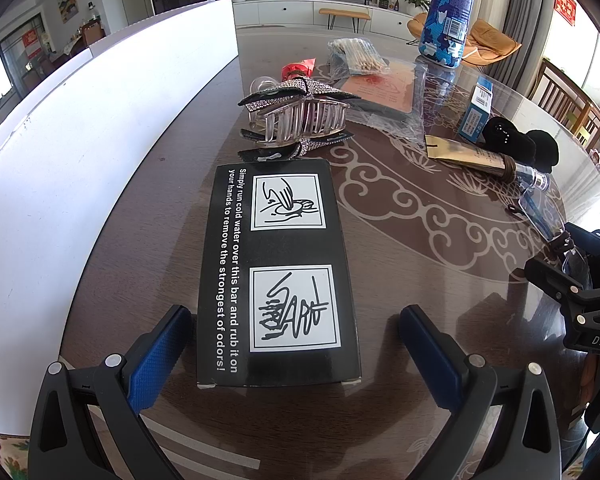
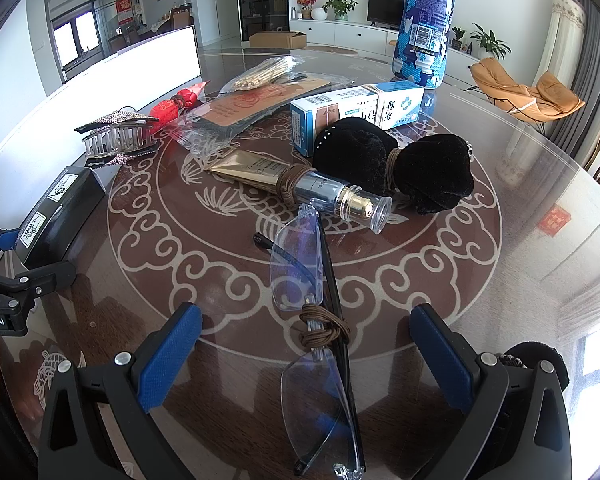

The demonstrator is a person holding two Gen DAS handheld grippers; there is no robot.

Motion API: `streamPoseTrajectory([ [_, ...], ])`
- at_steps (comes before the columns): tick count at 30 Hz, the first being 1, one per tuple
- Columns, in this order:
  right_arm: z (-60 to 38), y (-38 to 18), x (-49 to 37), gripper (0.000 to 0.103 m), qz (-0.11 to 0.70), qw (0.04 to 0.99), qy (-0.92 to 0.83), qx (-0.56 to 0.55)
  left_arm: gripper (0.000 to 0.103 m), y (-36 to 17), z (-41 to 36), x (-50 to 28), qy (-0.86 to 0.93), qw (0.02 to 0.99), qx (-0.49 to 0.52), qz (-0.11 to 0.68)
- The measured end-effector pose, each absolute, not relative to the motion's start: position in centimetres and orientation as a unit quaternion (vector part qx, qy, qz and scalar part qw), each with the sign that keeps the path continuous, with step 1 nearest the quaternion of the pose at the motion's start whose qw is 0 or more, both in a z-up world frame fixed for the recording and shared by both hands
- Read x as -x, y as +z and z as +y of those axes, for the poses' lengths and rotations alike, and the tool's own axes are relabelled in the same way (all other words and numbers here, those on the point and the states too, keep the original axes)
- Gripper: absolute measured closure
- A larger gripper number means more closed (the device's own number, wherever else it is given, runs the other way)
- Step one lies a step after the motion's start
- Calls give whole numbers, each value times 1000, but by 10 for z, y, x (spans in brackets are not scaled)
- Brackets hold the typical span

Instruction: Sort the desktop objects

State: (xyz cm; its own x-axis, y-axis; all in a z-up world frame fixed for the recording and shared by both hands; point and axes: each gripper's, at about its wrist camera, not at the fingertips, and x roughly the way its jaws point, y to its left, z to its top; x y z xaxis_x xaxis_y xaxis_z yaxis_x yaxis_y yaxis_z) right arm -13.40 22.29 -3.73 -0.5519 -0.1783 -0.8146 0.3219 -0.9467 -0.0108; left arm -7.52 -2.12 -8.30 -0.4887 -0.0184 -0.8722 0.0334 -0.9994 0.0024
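A black box (image 1: pixel 276 276) with white instruction pictures lies flat on the table, its near end between the fingers of my left gripper (image 1: pixel 296 344), which is open with a gap on each side. The same box (image 2: pixel 56 216) shows at the left of the right wrist view. Folded rimless glasses (image 2: pixel 320 312) bound with a brown cord lie between the fingers of my right gripper (image 2: pixel 306 348), also open and not touching them. A rhinestone hair claw (image 1: pixel 296 116) sits just beyond the box.
A white board (image 1: pixel 80 152) borders the table's left side. Further out lie a gold tube with a clear cap (image 2: pixel 300 184), a black velvet bow (image 2: pixel 396 164), a blue-white medicine box (image 2: pixel 352 112), a bag of cotton swabs (image 1: pixel 356 58), a red candy (image 2: pixel 172 106) and a tall blue bottle (image 2: pixel 424 20).
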Motion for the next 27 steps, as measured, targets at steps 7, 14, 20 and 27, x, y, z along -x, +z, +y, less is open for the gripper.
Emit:
streamPoseTrajectory([
  [7, 223, -37, 134, 0, 79, 143, -877, -451, 0, -83, -21, 75, -863, 15, -506, 7],
  [14, 223, -37, 134, 0, 79, 143, -877, -451, 0, -82, -22, 74, -861, 14, -508, 7],
  [20, 222, -35, 141, 0, 104, 171, -849, -489, 0, -79, -22, 80, -842, -3, -540, -2],
  [27, 217, -27, 146, 36, 129, 201, -818, -523, 42, -67, -24, 86, -841, -33, -539, -22],
])
